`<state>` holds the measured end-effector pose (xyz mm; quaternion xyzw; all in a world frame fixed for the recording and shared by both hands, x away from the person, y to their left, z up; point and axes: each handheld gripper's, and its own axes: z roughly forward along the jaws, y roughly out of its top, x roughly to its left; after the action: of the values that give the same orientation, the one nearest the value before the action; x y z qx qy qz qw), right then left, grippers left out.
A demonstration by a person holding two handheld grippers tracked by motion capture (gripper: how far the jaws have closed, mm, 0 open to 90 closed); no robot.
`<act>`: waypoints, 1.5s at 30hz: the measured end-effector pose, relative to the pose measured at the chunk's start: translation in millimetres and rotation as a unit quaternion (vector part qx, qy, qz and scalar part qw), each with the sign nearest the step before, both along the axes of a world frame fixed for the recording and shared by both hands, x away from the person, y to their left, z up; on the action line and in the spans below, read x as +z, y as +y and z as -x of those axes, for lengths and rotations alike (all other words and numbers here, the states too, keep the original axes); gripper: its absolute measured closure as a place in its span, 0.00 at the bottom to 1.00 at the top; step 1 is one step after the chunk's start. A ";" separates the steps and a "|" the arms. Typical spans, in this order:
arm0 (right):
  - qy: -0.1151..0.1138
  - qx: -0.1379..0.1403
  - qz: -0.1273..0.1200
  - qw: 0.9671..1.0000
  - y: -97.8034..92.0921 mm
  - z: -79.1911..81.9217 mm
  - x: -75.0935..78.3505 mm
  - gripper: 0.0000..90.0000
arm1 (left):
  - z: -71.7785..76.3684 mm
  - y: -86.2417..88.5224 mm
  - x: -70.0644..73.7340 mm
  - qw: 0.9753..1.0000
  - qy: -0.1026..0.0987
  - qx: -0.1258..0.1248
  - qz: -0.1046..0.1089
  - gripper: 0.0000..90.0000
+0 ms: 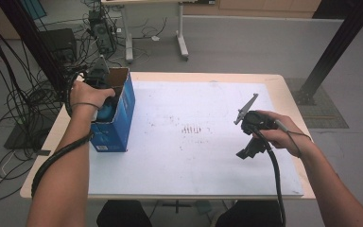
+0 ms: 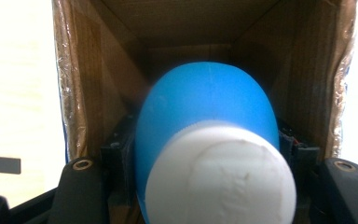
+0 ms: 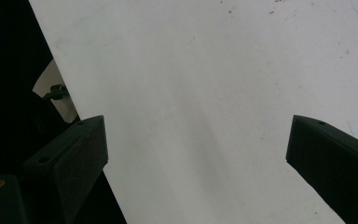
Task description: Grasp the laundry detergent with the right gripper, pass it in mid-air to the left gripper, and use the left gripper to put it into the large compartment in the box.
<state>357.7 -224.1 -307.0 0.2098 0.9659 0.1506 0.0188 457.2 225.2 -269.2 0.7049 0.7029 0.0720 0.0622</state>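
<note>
At the left of the high view, the left gripper (image 1: 105,97) reached down into the open top of a blue cardboard box (image 1: 118,124) that stood near the left edge of the white table (image 1: 194,156). A blue bottle (image 1: 107,112) showed just under the hand, inside the box. In the left gripper view the bottle (image 2: 207,107) lay between the two jaws, its white cap (image 2: 221,175) toward the camera at the bottom centre and its rounded blue body pointing deeper into the brown inside of the box (image 2: 84,84). The jaws seemed to press both sides of the bottle, though the contact itself was partly hidden. At the right of the high view, the right gripper (image 1: 249,149) hung above the bare table, well apart from the box. In the right gripper view its jaws stood wide apart with nothing between them.
</note>
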 end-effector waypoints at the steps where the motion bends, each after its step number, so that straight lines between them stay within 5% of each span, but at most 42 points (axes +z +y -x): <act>1: -0.001 -0.001 -0.002 1.000 0.1 0.1 0.0 0.06 | 0.1 0.1 0.1 1.000 0.000 -0.001 0.000 0.42; 28: 0.004 0.002 0.001 1.000 2.1 -1.2 -2.4 0.06 | 0.3 -0.2 2.4 1.000 0.004 0.000 0.001 0.39; 45: 0.001 0.004 -0.001 1.000 1.5 0.8 -0.8 0.06 | 5.2 -2.9 29.1 1.000 -0.002 -0.005 0.003 0.38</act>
<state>356.9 -222.6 -307.8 0.2057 0.9666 0.1518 0.0167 452.0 222.3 -240.1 0.7081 0.6994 0.0713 0.0663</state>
